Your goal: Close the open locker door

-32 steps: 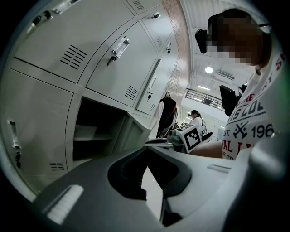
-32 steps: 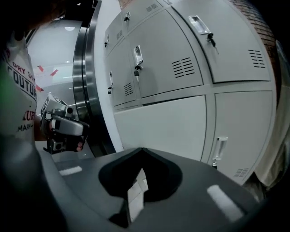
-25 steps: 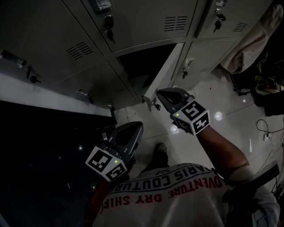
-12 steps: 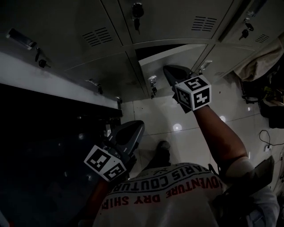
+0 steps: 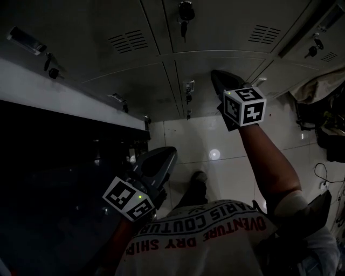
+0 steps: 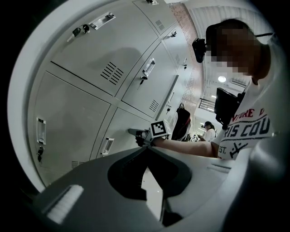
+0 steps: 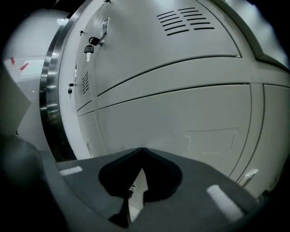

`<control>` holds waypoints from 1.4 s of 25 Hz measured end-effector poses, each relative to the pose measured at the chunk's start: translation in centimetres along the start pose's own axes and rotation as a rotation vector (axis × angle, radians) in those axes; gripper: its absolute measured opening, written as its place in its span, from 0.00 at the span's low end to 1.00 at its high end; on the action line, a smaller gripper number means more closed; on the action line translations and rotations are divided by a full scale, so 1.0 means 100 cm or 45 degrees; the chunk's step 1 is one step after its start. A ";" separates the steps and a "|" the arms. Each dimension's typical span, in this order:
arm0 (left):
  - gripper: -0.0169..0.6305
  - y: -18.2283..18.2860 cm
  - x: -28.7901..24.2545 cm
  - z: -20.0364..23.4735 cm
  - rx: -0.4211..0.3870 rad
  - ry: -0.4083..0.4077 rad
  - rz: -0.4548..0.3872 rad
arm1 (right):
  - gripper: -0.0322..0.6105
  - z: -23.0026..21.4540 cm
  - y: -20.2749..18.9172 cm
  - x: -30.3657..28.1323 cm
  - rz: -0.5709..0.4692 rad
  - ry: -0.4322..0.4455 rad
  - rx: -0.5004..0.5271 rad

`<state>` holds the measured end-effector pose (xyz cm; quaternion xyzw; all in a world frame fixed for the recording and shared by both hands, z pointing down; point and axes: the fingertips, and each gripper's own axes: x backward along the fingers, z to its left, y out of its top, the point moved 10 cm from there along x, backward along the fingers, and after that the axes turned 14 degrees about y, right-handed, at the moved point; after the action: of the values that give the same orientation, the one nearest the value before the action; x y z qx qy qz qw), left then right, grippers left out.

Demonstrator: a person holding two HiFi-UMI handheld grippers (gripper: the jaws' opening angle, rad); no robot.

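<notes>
The grey locker door [image 5: 226,64] in the lower row now lies flush with its neighbours, its latch and key [image 5: 188,90] at its left edge. My right gripper [image 5: 216,76] is shut, with its tip pressed against the door's face [image 7: 181,118]. The left gripper view shows that right gripper [image 6: 132,132] touching the same door [image 6: 120,124]. My left gripper [image 5: 166,155] is shut on nothing. It hangs low near my body, well apart from the lockers.
Keys hang from the locks of other lockers [image 5: 185,11]. A dark cabinet with a pale top ledge [image 5: 54,99] stands at the left. Glossy floor tiles [image 5: 215,156] lie below, with my shoe [image 5: 197,180] on them. Hanging clothes [image 5: 323,89] fill the right.
The door stood wide open a second ago. My right gripper has pushed it forward and to the left until it lies flush. The left gripper has hardly moved.
</notes>
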<state>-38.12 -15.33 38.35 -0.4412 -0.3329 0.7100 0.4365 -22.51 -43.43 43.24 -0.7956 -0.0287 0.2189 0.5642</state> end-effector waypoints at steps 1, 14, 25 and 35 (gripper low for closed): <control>0.03 -0.001 0.000 0.001 0.001 0.001 -0.003 | 0.04 0.001 0.000 0.000 -0.004 -0.007 0.004; 0.03 -0.015 0.009 0.000 0.047 0.029 -0.002 | 0.04 0.016 -0.013 0.024 0.109 0.011 0.128; 0.03 -0.058 0.057 -0.089 -0.019 -0.019 -0.033 | 0.04 0.094 -0.093 0.213 0.270 0.286 0.109; 0.03 -0.160 0.199 -0.280 -0.137 -0.102 -0.094 | 0.04 0.280 -0.146 0.468 0.075 0.552 0.095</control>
<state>-11.77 11.67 34.54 -0.4227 -0.4037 0.6915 0.4245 12.01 0.39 34.28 -0.8031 0.1245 0.0600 0.5796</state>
